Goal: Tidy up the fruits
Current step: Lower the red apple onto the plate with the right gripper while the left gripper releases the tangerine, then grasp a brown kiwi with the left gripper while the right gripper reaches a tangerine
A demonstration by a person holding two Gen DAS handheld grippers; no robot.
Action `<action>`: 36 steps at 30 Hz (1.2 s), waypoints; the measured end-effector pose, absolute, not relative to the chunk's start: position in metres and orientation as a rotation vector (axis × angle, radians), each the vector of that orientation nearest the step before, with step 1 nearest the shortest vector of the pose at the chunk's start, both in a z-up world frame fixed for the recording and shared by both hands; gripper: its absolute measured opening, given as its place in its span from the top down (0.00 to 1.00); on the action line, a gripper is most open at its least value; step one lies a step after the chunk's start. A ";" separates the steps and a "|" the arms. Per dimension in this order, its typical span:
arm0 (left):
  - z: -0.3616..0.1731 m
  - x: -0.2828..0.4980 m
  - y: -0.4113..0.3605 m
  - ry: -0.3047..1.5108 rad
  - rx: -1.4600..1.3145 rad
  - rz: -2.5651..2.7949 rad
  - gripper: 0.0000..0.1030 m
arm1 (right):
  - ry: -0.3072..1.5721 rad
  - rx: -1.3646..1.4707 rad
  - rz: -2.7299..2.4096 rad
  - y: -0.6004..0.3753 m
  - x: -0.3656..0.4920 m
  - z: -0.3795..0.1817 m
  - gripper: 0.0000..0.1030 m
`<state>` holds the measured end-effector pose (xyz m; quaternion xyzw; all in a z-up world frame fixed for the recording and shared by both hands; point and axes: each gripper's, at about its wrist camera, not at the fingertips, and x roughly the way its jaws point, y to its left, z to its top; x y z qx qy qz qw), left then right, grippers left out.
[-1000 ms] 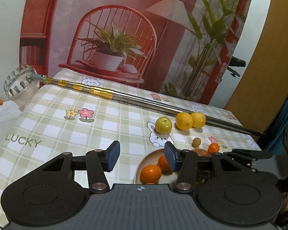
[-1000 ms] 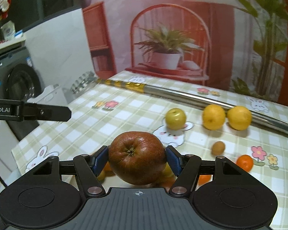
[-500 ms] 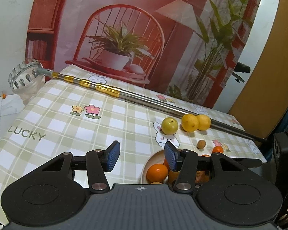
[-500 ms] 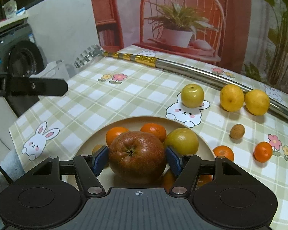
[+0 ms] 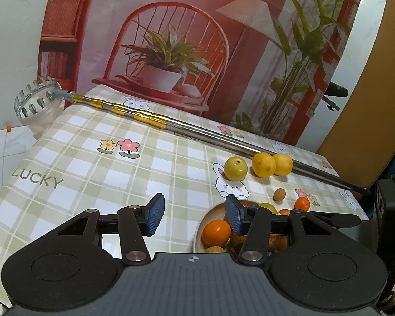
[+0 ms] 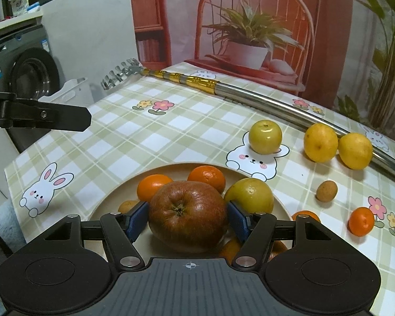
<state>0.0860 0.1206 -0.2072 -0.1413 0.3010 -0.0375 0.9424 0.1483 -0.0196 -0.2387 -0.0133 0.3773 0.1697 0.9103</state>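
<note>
Apple (image 6: 188, 216), red-brown, sits clamped between our right gripper's (image 6: 188, 222) pads above the plate (image 6: 113, 197), which already carries oranges (image 6: 206, 177) and a yellow-green fruit (image 6: 250, 194). Our left gripper (image 5: 193, 214) hangs empty, jaws apart, over bare tablecloth (image 5: 118, 168). Rightward, loose fruit (image 6: 320, 142) lies against the metal pole (image 6: 263, 100) near the table's far edge.
</note>
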 end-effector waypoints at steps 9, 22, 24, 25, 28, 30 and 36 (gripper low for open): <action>-0.206 0.083 0.113 0.620 -0.295 -0.088 0.48 | 0.702 0.010 0.353 -0.029 0.129 -0.222 0.39; -0.210 0.072 0.080 0.633 -0.253 -0.098 0.48 | 0.521 0.098 0.133 -0.072 0.080 -0.218 0.40; -0.210 0.071 0.076 0.635 -0.243 -0.097 0.48 | 0.513 0.110 0.112 -0.077 0.075 -0.219 0.40; -0.210 0.071 0.075 0.635 -0.240 -0.098 0.48 | 0.512 0.113 0.106 -0.079 0.074 -0.220 0.40; -0.210 0.071 0.072 0.643 -0.234 -0.103 0.48 | 0.505 0.129 0.091 -0.086 0.070 -0.222 0.40; -0.210 0.073 0.071 0.650 -0.230 -0.111 0.48 | 0.499 0.141 0.082 -0.090 0.067 -0.221 0.40; -0.204 0.089 0.070 0.670 -0.230 -0.154 0.48 | 0.467 0.152 0.071 -0.105 0.065 -0.216 0.40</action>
